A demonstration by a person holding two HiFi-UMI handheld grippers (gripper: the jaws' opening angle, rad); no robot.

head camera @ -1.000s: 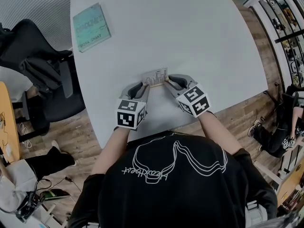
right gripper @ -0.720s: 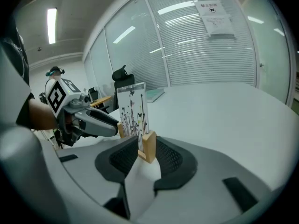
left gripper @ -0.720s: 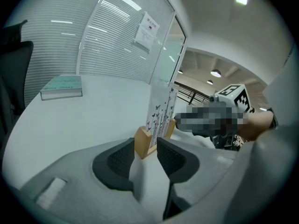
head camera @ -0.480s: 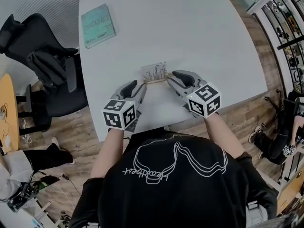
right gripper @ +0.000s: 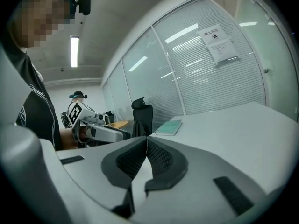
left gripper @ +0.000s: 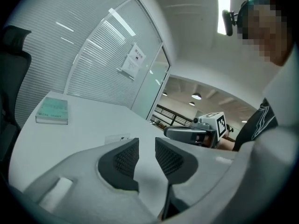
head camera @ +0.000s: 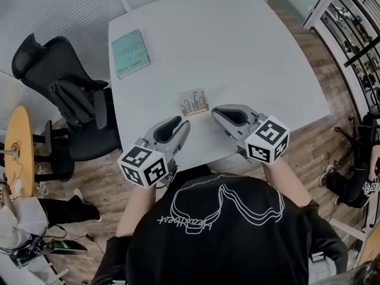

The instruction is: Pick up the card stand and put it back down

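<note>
Only the head view shows how the two tools sit to the card stand point(head camera: 194, 102). It stands alone on the white table point(head camera: 249, 46) at the middle of the frame. Both grippers are below it, clear of it and raised off the tabletop.

The left gripper point(head camera: 181, 123) sits lower left of the stand and the right gripper point(head camera: 215, 111) lower right. The left gripper view shows what the head view does not: its jaws have a gap between the ribbed pads point(left gripper: 125, 157) with nothing in it, and they have just been closing a little. A small pale thing on the table beyond them is probably the stand point(left gripper: 117, 137). The right gripper view shows its pads point(right gripper: 161, 156) pressed together on nothing, having just snapped closed.

Each gripper view also catches the other tool: the right one at mid-right of the left view, the left one at mid-left of the right view.

A teal book point(head camera: 131, 53) lies near the table's upper-left corner, well apart from the stand. A black office chair point(head camera: 65, 94) stands off the table's left edge, with a round wooden table point(head camera: 21, 150) further left. Nothing lies between either gripper and the stand.

The floor point(head camera: 309, 141) is wood plank. The gripper views add a glass partition with blinds point(left gripper: 93, 64) bearing a paper notice point(left gripper: 133, 62), and ceiling strip lights point(left gripper: 224, 8).
</note>
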